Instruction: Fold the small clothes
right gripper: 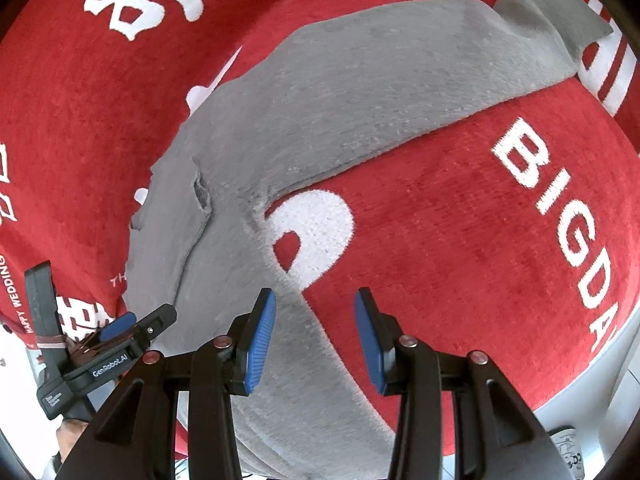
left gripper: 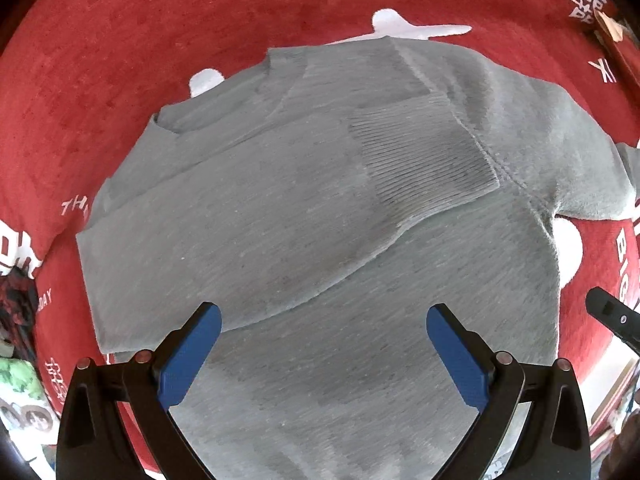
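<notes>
A grey knit sweater [left gripper: 320, 220] lies flat on a red rug [left gripper: 160, 20]. One sleeve is folded across the body, its ribbed cuff [left gripper: 424, 152] near the middle. My left gripper [left gripper: 324, 316] points straight down over the sweater's lower body, open, nothing between its blue pads. In the right wrist view the other sleeve [right gripper: 400, 60] stretches out over the rug [right gripper: 440, 220] to its cuff [right gripper: 560, 12]. My right gripper [right gripper: 316, 300] hovers open over the sweater's side edge below the armpit, holding nothing. The left gripper [right gripper: 140, 320] shows at lower left.
The rug carries white lettering [right gripper: 560, 200] and white shapes [right gripper: 316, 232]. Pale floor [right gripper: 600, 400] begins past its edge at lower right. Dark patterned cloth [left gripper: 16, 300] and a green item [left gripper: 16, 376] lie off the rug. A wooden piece [left gripper: 616, 40] sits far right.
</notes>
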### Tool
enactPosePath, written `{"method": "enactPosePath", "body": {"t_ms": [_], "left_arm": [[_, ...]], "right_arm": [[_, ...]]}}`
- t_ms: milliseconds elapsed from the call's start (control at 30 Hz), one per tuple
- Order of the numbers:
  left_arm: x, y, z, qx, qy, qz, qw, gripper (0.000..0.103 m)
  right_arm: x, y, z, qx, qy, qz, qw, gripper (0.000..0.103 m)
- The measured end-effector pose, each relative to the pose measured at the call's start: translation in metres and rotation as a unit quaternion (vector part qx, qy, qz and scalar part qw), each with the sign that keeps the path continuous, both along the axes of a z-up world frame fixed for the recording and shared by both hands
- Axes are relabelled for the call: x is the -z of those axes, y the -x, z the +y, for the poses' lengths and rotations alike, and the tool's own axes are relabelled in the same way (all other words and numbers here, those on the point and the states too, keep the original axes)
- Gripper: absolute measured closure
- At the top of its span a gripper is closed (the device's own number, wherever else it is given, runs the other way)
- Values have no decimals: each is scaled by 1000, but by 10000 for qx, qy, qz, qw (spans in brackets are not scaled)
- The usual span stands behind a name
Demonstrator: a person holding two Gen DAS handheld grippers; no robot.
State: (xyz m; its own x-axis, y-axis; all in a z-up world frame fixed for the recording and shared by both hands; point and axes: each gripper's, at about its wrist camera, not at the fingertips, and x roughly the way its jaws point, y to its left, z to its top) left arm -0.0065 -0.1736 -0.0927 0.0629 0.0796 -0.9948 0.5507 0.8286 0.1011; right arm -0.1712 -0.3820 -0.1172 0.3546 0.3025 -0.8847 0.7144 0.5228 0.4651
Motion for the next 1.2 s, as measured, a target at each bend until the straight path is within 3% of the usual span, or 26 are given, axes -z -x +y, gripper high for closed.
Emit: {"method": "enactPosePath", "body": {"t_ms": [100, 267, 433, 600, 800, 967, 1000, 1033, 1200], "left_arm": [[-3, 2, -14, -16, 84, -33, 10000, 0], [-8, 0, -35, -72, 293, -172, 9994, 0], [-7, 1, -52, -140, 370, -178, 9991, 0], [1, 2, -54, -123, 403, -186, 9989, 0], [9, 0, -50, -251, 496, -153, 9983, 0], [11, 1, -59, -344, 524, -180, 9979, 0], [10, 1, -59, -362, 555, -195, 9976, 0], [9, 1, -61, -377, 588, -200, 9974, 0], [-1, -13, -43, -575, 770, -279, 9950, 0]], "right_arm": [[1, 7, -14, 220, -62, -193, 9996, 59], [3, 39, -66, 1319, -96, -631, 9892, 59], [18, 79, -123, 2574, -128, -829, 9627, 59], [33, 98, -164, 3365, -141, -1099, 9351, 59], [47, 99, -194, 3659, -90, -1241, 9223, 59], [63, 105, -204, 4138, -598, -1512, 8957, 60], [66, 106, -204, 4204, -799, -1618, 8892, 65], [68, 104, -204, 4183, -979, -1719, 8865, 97], [41, 76, -197, 3577, -1128, -2343, 8969, 95]]}}
